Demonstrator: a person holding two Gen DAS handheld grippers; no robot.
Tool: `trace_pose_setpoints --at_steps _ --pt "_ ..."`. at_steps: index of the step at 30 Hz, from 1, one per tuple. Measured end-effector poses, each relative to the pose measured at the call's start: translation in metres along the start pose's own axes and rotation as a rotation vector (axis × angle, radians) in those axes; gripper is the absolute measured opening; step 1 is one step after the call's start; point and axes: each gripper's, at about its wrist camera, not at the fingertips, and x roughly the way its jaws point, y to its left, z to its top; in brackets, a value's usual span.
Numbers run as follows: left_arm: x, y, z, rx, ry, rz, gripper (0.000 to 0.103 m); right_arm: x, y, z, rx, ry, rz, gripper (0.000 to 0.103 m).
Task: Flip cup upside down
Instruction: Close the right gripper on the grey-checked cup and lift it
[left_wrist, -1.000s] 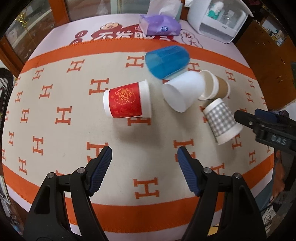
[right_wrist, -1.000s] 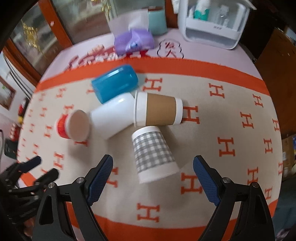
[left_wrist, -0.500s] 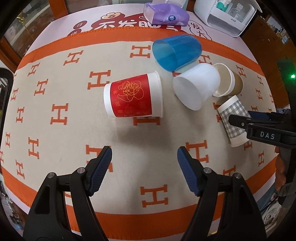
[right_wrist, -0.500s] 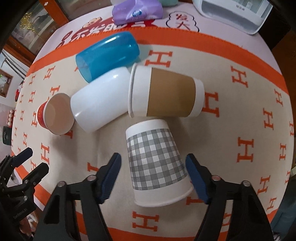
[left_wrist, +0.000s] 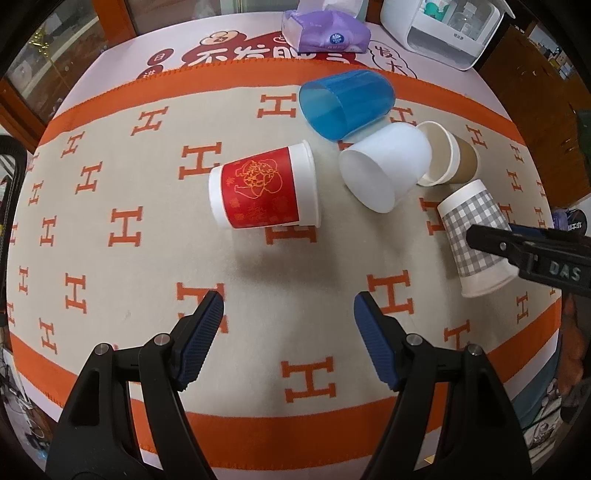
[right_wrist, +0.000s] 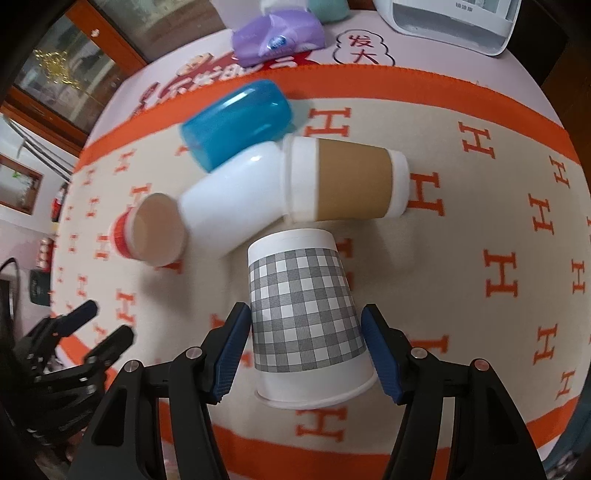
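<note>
Several cups lie on their sides on the orange-and-beige cloth. A grey checked paper cup lies with its rim toward me, between the blue pads of my right gripper; the jaws stand on either side, touching or nearly so. It also shows in the left wrist view under the right gripper's finger. A red paper cup, a white cup, a blue plastic cup and a brown-sleeved cup lie nearby. My left gripper is open and empty, hovering in front of the red cup.
A purple tissue pack and a white plastic dispenser box stand at the back of the table. The table's edge drops off close on the right, with dark wooden furniture beyond.
My right gripper has moved forward and down over the checked cup and its jaws have narrowed around it. My left gripper has drawn closer to the red cup.
</note>
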Motion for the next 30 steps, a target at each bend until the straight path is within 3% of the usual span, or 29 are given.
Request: trace_pose_setpoints --at_steps 6,13,22,30 --pt "-0.019 0.013 -0.017 -0.028 -0.022 0.016 0.071 -0.020 0.028 -0.031 0.034 0.007 0.118 0.063" --pt "-0.024 0.033 -0.054 -0.054 0.000 0.058 0.071 -0.009 0.057 -0.077 0.133 0.075 0.238 0.063" --pt "-0.019 0.052 -0.101 -0.094 0.045 0.077 0.071 0.021 0.076 -0.132 0.246 0.135 0.298 0.063" --pt "-0.016 0.050 -0.119 -0.103 0.054 0.058 0.071 0.036 0.080 -0.140 0.301 0.132 0.302 0.064"
